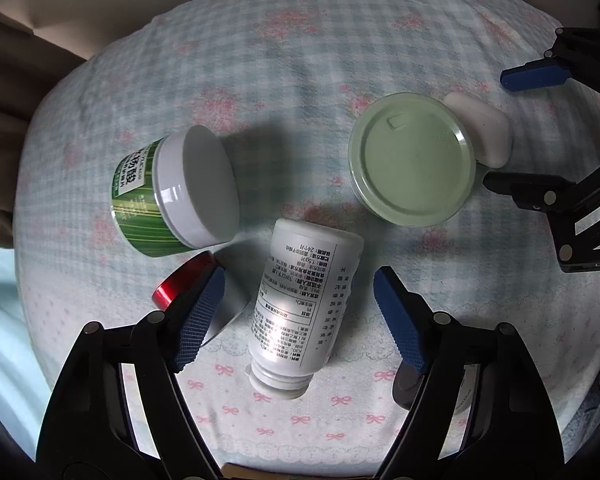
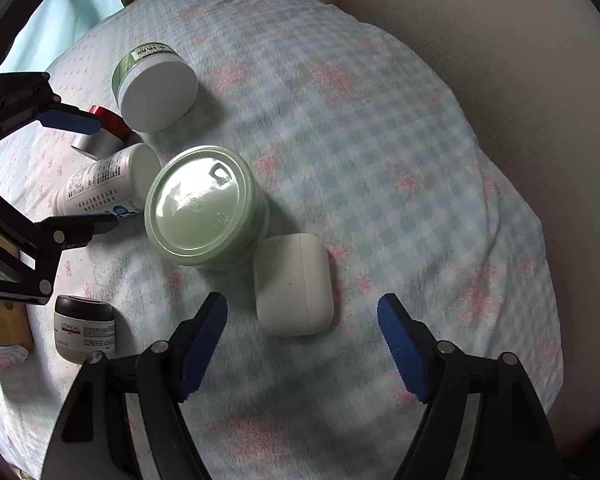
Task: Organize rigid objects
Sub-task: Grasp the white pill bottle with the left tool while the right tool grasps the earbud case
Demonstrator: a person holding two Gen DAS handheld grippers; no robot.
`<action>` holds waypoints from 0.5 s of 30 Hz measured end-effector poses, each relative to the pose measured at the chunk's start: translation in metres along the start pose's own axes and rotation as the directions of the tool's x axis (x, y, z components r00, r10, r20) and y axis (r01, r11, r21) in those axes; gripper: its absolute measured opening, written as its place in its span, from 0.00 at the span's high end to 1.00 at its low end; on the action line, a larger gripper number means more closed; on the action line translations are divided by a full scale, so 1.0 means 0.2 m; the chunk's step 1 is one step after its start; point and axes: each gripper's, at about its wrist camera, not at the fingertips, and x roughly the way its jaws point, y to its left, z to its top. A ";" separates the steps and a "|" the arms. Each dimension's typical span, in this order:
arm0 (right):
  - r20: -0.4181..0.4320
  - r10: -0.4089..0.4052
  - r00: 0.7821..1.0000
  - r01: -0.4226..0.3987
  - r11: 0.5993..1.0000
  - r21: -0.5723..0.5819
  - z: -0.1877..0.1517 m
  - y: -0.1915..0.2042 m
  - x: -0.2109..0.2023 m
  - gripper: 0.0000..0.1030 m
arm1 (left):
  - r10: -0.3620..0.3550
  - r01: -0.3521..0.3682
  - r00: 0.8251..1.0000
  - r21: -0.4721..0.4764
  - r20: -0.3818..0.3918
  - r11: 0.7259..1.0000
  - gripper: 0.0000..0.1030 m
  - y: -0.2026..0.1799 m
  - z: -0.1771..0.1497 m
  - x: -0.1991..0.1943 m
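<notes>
A white pill bottle (image 1: 304, 304) lies on its side on the checked cloth, between the open fingers of my left gripper (image 1: 300, 316). It also shows in the right wrist view (image 2: 100, 188). A green-labelled jar with a white lid (image 1: 176, 192) lies tilted to its left. A red and silver tin (image 1: 180, 284) sits by the left finger. A pale green round tin (image 1: 414, 158) stands to the right. A white earbud case (image 2: 294, 284) lies just ahead of my open right gripper (image 2: 302, 340), touching the green tin (image 2: 206, 212).
A dark L'Oreal jar (image 2: 84, 326) stands at the cloth's left edge in the right wrist view. A beige wall (image 2: 500, 60) borders the cloth on the right. The checked cloth (image 2: 380, 140) stretches out beyond the earbud case.
</notes>
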 end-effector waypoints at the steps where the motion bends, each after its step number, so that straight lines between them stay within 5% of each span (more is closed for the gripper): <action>1: -0.006 0.002 1.000 -0.002 1.000 0.006 0.00 0.00 0.01 0.29 | -0.003 0.003 1.000 0.010 -0.003 1.000 0.30 0.00 0.01 0.01; 11: -0.038 -0.020 0.999 0.021 1.000 0.019 0.04 0.03 0.12 0.38 | -0.011 0.018 0.997 0.092 -0.076 0.996 0.38 -0.08 0.02 0.16; 15: -0.034 -0.033 0.999 0.034 0.999 0.031 0.06 0.02 0.14 0.52 | 0.013 -0.005 0.998 0.129 -0.061 0.992 0.46 -0.12 -0.01 0.16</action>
